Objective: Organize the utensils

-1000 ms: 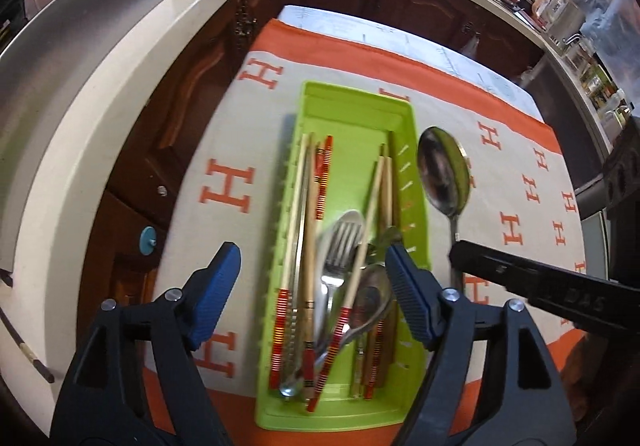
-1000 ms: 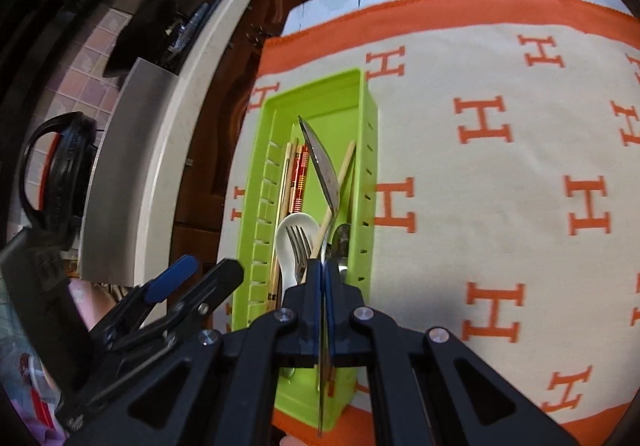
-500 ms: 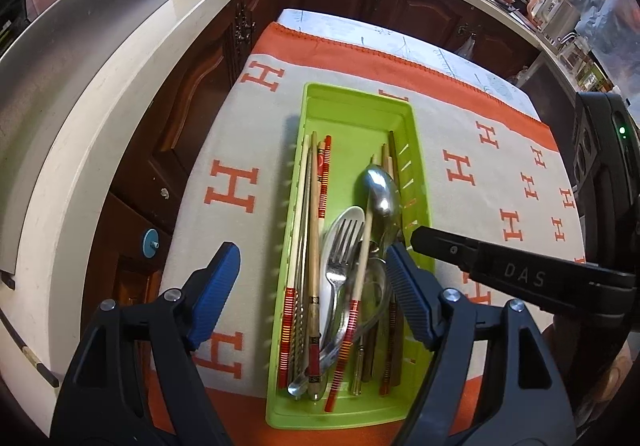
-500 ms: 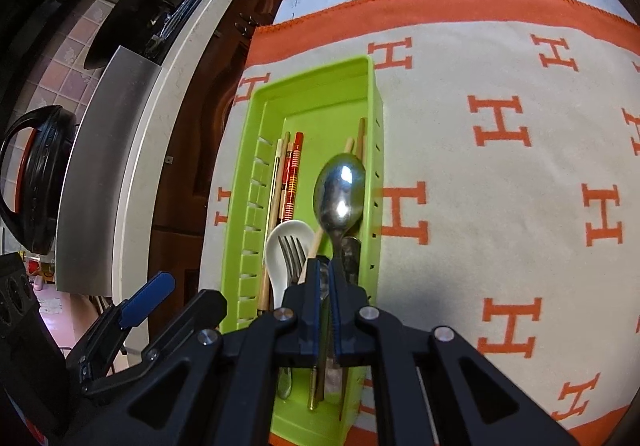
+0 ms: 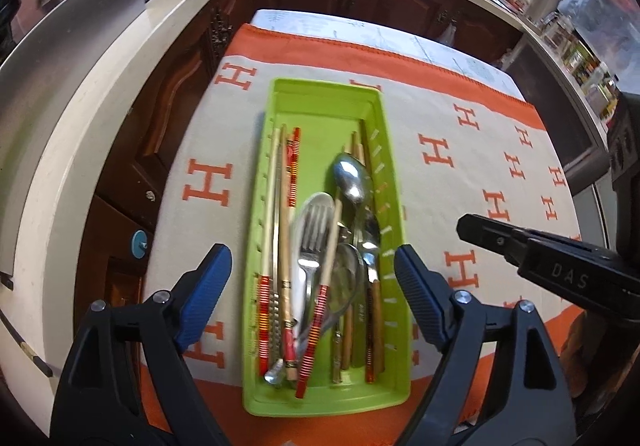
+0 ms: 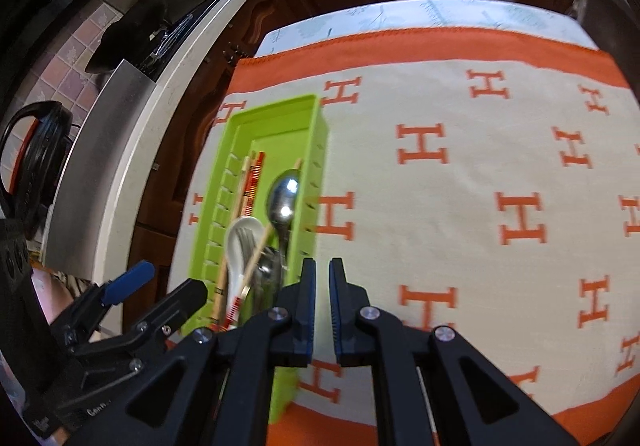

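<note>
Kitchen setting: dark wooden cabinets and a pale worktop curve behind a bench (image 6: 460,181) draped in a cream cloth with orange H motifs.

Right tool (image 6: 322,310): your fingers stand a narrow gap apart with nothing between them, just beside the tray's right wall and over bare cloth.

Left tool (image 5: 308,302): your blue-padded fingers are spread wide and empty, straddling the near half of the tray from above without touching it.

Green tray (image 5: 394,181): it lies lengthwise on the cloth and carries all the utensils in view. A steel spoon (image 5: 351,178) rests along its right side, bowl toward the far end, on top of the other cutlery. Left of it lie a fork (image 5: 314,234) over a white spoon (image 6: 240,242), and red-banded chopsticks (image 5: 291,173) along the left wall. Wooden-handled pieces sit at the near right.

Step in hand, as a judgement: the release of the steel spoon into the tray looks complete, and your right tool is clear of it.

Next move: no loose utensil shows on the cloth in either view, so check beyond the frame for one. If none remains, you might straighten the crossed pieces, which calls for a narrow pinch on a single handle among crowded neighbours.
</note>
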